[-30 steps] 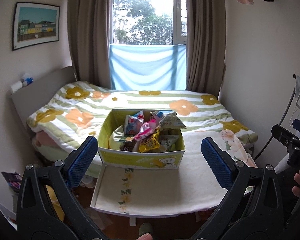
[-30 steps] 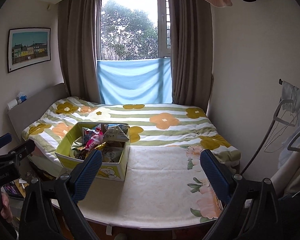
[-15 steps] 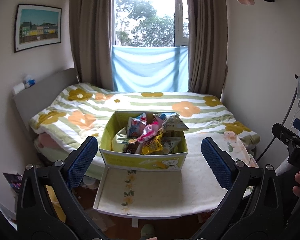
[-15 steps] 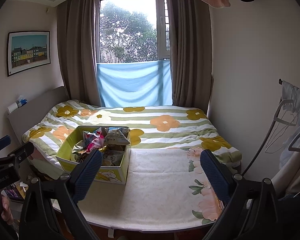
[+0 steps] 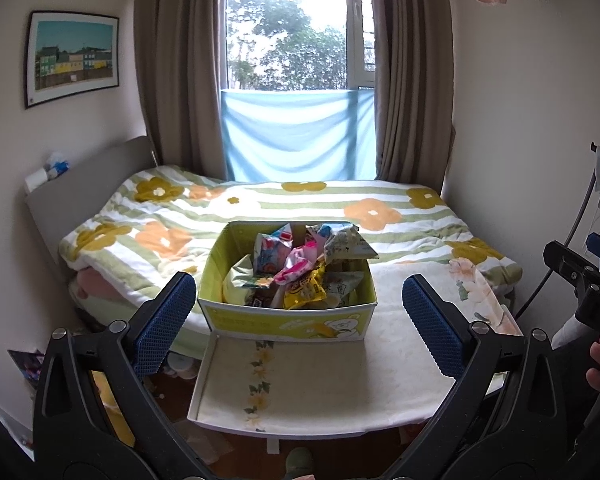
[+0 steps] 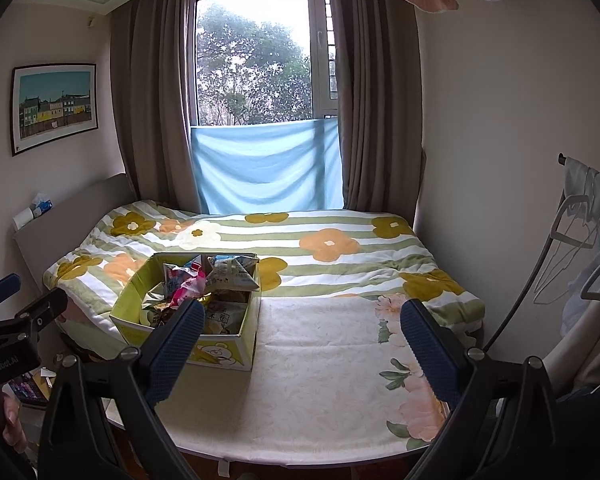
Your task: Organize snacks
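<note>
A yellow-green cardboard box [image 5: 288, 320] [image 6: 228, 350] heaped with several colourful snack packets [image 5: 296, 270] [image 6: 204, 284] stands on a small table with a floral cloth [image 5: 340, 380] [image 6: 324, 380] at the foot of a bed. My left gripper [image 5: 300, 320] is open, its blue pads held wide and well short of the box, nothing between them. My right gripper [image 6: 300, 344] is open too, hovering over the bare cloth to the right of the box. The right gripper also shows at the right edge of the left wrist view.
The bed [image 5: 260, 208] with a flowered quilt lies behind the table, under a curtained window [image 6: 256, 68]. Clothes hangers and garments [image 6: 580, 240] crowd the right wall. Clutter lies on the floor [image 5: 24, 364] left of the table. A person's hand [image 6: 12, 420] holds the left gripper.
Both cameras have pitched up and drawn back slightly, so the box and table sit lower and a bit smaller in view. Both grippers stay open.
</note>
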Available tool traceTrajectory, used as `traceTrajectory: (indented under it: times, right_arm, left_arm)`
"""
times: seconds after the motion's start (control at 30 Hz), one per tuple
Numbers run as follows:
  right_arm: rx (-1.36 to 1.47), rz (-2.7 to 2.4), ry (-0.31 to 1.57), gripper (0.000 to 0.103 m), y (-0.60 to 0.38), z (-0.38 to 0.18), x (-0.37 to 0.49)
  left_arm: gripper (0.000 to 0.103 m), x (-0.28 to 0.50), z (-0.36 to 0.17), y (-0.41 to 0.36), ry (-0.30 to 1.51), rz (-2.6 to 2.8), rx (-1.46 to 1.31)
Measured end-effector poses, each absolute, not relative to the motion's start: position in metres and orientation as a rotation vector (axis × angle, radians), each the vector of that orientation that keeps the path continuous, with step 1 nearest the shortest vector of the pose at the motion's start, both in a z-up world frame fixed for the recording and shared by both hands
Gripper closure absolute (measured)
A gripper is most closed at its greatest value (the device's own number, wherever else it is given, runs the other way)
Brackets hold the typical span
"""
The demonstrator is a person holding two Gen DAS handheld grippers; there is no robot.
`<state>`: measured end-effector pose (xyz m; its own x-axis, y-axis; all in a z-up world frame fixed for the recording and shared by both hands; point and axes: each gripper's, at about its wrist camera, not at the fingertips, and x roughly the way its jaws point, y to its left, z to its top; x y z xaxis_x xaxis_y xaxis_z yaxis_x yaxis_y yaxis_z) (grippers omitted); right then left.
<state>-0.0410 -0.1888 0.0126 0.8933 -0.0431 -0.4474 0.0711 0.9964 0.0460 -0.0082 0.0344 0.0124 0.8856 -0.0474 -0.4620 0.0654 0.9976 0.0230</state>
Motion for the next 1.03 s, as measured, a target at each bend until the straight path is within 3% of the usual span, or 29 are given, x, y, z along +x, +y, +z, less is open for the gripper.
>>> traceTrajectory:
  times: [1.03]
  right_arm:
    - [0.071, -0.059, 0.469, 0.005, -0.1824, 0.0110, -0.0343]
  left_arm:
    - [0.000, -0.0156, 0.0099, 0.0366, 0.423, -0.047, 0.058]
